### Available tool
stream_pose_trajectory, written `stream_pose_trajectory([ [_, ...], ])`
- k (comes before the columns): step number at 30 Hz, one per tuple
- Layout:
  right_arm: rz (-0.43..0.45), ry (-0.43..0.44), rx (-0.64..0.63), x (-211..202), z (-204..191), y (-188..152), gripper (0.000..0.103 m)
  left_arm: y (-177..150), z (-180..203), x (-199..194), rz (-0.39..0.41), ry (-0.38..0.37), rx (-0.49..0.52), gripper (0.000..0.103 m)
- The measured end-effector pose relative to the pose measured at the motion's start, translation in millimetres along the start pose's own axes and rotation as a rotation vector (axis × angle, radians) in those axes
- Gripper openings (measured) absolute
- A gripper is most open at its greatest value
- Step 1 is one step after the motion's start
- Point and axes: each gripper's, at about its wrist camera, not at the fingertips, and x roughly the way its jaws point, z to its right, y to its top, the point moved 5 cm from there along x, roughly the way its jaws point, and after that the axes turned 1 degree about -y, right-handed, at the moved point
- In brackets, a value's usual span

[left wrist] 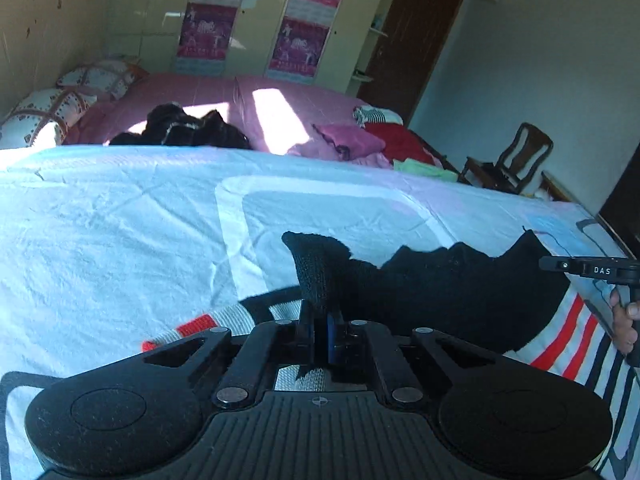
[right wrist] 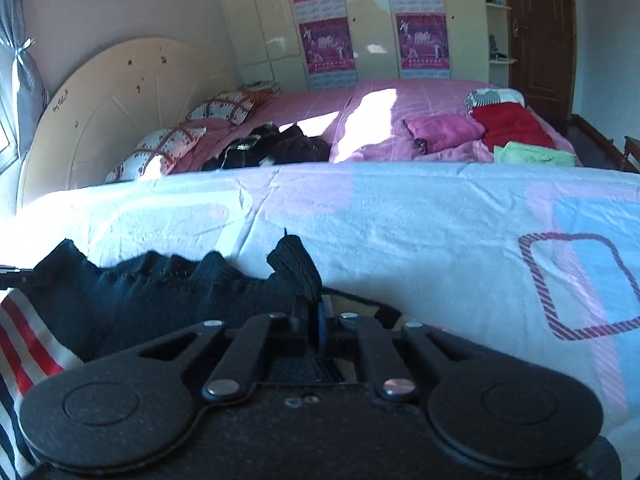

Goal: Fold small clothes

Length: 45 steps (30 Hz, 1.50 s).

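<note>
Black knit sweater (left wrist: pixel 440 280), hem banded red, white and navy, lies low-centre on the pale crinkled bedspread (left wrist: pixel 120 220). Left gripper (left wrist: pixel 318 320) and right gripper (right wrist: pixel 314 316) each pinch a raised ribbed corner. Lower hem cut off by frame.

Matte black left gripper (left wrist: pixel 320 316) and right gripper (right wrist: pixel 314 316): round textured discs, silver rivets, blue-edged jaws.

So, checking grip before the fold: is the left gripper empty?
No, the left gripper is shut on a corner of the black knit garment.
</note>
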Motion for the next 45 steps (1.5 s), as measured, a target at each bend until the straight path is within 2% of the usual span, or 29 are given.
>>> stream_pose_trajectory([
  [2,0.024,-0.031,0.020,-1.9,10.3,3.0,0.005,-1.0,-7.4,1.2,0.001,0.022,-0.025,0.005],
  [4,-0.036,-0.076,0.028,13.2,18.9,-4.1,0.005,-9.5,-15.3,17.7,-0.052,0.051,-0.046,0.005],
  [5,-0.074,-0.106,0.022,24.0,22.6,-11.6,0.005,-14.1,-17.8,24.4,-0.039,0.051,-0.052,0.006],
  [6,-0.057,-0.110,0.019,25.1,22.6,-13.5,0.004,-14.6,-20.2,25.8,-0.034,0.053,-0.071,0.008],
  [8,-0.058,-0.119,0.022,24.8,20.8,-12.6,0.009,-12.9,-20.6,24.0,-0.048,0.047,-0.076,0.009],
  [10,-0.033,-0.143,0.016,13.9,17.2,-8.1,0.026,-12.4,-20.5,18.0,-0.060,0.082,-0.057,0.022],
  [11,0.013,-0.154,-0.003,2.2,10.4,-4.7,0.026,-10.5,-20.8,10.1,-0.040,0.133,-0.058,0.047],
  [12,0.036,-0.124,-0.011,-5.6,3.3,-1.6,0.023,-5.7,-18.4,-0.9,0.016,0.177,-0.044,0.052],
  [14,0.021,-0.044,-0.041,-8.6,-20.8,3.1,0.020,5.3,-1.7,-15.2,0.082,0.139,-0.020,0.052],
  [17,-0.023,0.081,-0.118,7.0,-73.8,0.3,0.017,19.6,56.0,-2.4,0.073,0.027,0.095,0.052],
  [21,-0.083,0.152,-0.180,31.8,-121.3,-9.7,0.017,11.3,113.3,46.0,-0.050,-0.098,0.131,0.052],
  [22,-0.111,0.153,-0.198,37.7,-126.2,-14.1,0.016,4.0,117.8,58.6,-0.096,-0.112,0.122,0.052],
  [23,-0.140,0.130,-0.223,43.3,-125.9,-18.6,0.010,-4.8,116.3,69.8,-0.139,-0.089,0.118,0.052],
  [24,-0.144,0.114,-0.248,44.3,-121.5,-20.7,0.010,-10.6,111.8,73.8,-0.148,-0.074,0.123,0.052],
  [25,-0.136,0.092,-0.251,41.3,-112.4,-19.8,0.010,-13.2,105.7,67.0,-0.117,-0.089,0.110,0.052],
  [26,-0.129,0.032,-0.236,36.2,-96.5,-18.0,0.010,-13.4,98.5,61.4,-0.115,-0.077,0.097,0.052],
  [29,-0.092,-0.164,-0.145,12.7,-20.3,-18.1,0.013,-24.1,61.0,29.9,-0.083,0.053,0.131,0.052],
  [30,-0.085,-0.182,-0.121,4.4,-0.5,-19.3,0.006,-26.7,45.4,20.1,-0.068,0.062,0.112,0.051],
  [31,-0.095,-0.213,-0.077,-2.6,21.4,-21.9,0.019,-27.7,36.5,12.8,-0.058,0.064,0.095,0.051],
  [32,-0.105,-0.251,-0.052,-6.6,35.8,-25.1,0.023,-26.1,31.8,8.0,-0.055,0.066,0.083,0.051],
  [33,-0.129,-0.267,-0.041,-6.8,43.4,-28.6,0.023,-23.6,29.7,7.2,-0.062,0.120,0.099,0.052],
  [34,-0.124,-0.247,-0.019,-10.2,45.7,-30.3,0.022,-22.0,30.4,8.0,-0.069,0.161,0.115,0.052],
  [35,-0.096,-0.250,-0.010,-17.9,42.8,-29.6,0.020,-18.9,32.8,6.8,-0.070,0.166,0.103,0.052],
  [37,0.013,-0.237,-0.034,-42.6,22.6,-24.4,0.019,-15.1,44.4,-7.7,-0.037,0.159,0.080,0.052],
  [38,0.051,-0.184,-0.031,-53.7,7.1,-22.6,0.019,-14.9,59.6,-16.9,-0.010,0.131,0.082,0.052],
  [40,0.036,-0.038,-0.079,-59.4,-35.9,-27.7,0.021,-20.9,90.8,-26.5,-0.002,0.068,0.106,0.052],
  [42,0.005,0.065,-0.153,-57.0,-80.9,-39.2,0.020,-33.5,125.3,-28.2,-0.012,0.029,0.133,0.052],
  [44,-0.045,0.142,-0.203,-49.4,-117.7,-49.4,0.021,-46.2,144.5,-26.1,-0.035,-0.007,0.117,0.053],
  [45,-0.065,0.142,-0.235,-44.2,-128.3,-57.5,0.022,-54.4,151.0,-22.5,-0.053,-0.008,0.119,0.054],
])
